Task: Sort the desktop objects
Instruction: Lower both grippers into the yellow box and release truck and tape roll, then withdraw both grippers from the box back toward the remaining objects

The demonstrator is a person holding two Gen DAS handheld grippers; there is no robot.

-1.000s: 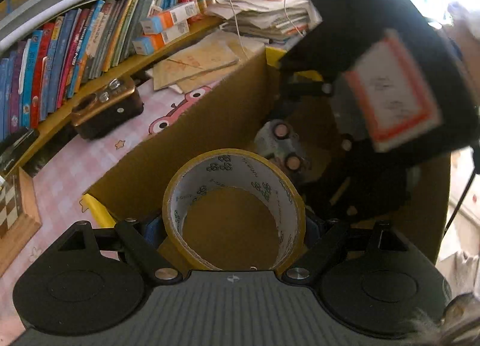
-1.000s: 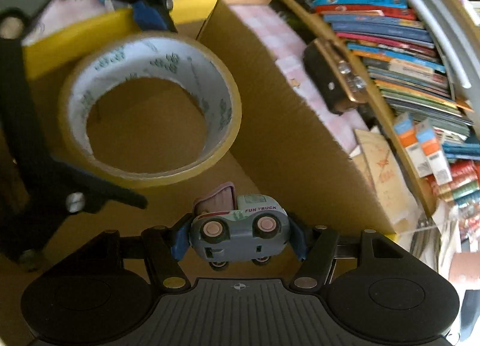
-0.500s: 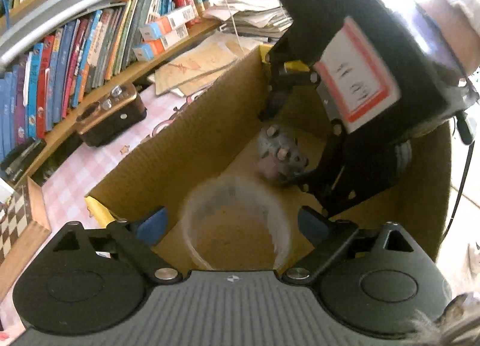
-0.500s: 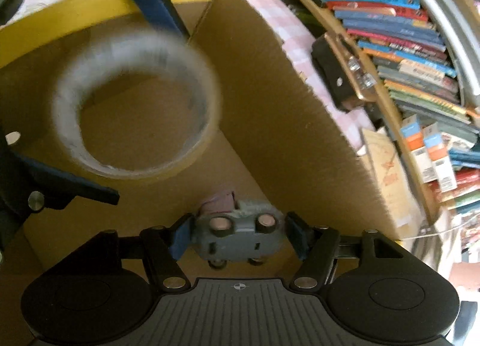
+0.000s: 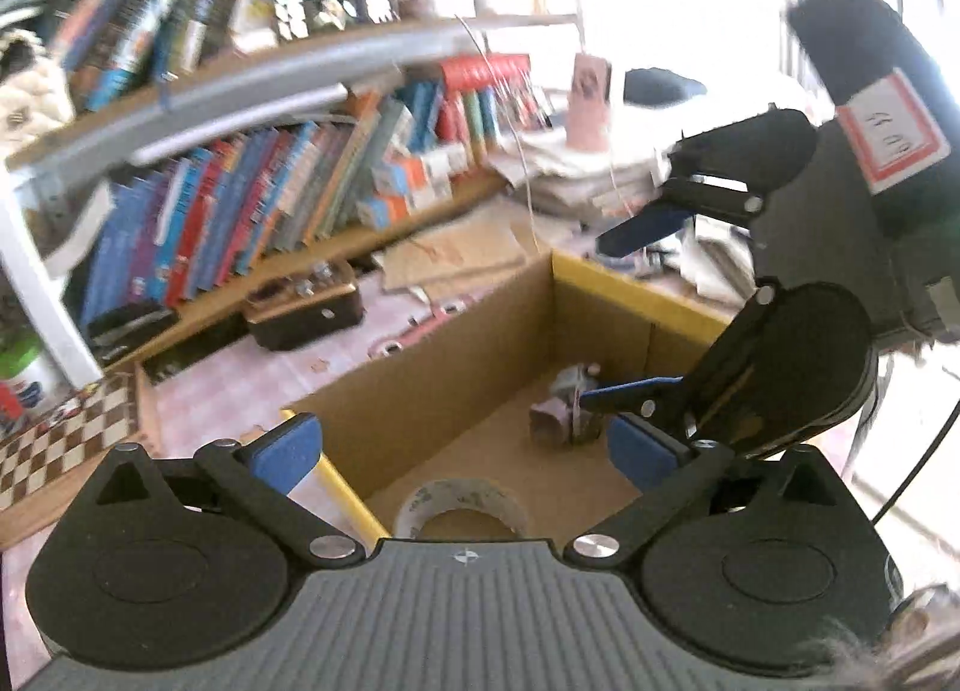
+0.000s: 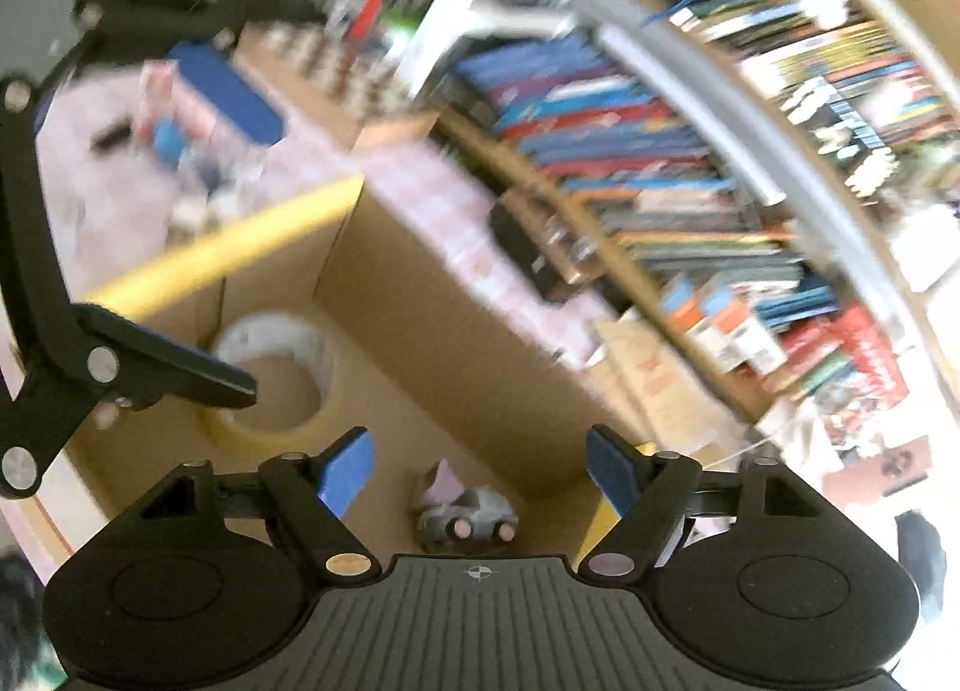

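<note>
- Lying flat on the floor of the cardboard box, the roll of tape sits below and between the blue pads of the left claw, touched by neither pad.
- Left claw: jaws spread wide, having just been opening; nothing is gripped between them. It hangs above the near end of the box.
- Toy truck: rests on the box floor near a corner, below the gap of the right claw and clear of both pads.
- Right claw: jaws apart, having just been opening, with nothing held.
- In the left wrist view the right claw shows at the far end of the box, one blue pad over the yellow rim, the other just beside the toy truck.
- Tape and truck lie well apart, at opposite ends of the box.
- Desk: a pink patterned cover carries the box; a small brown case and a chessboard sit beside it, before a bookshelf.
</note>
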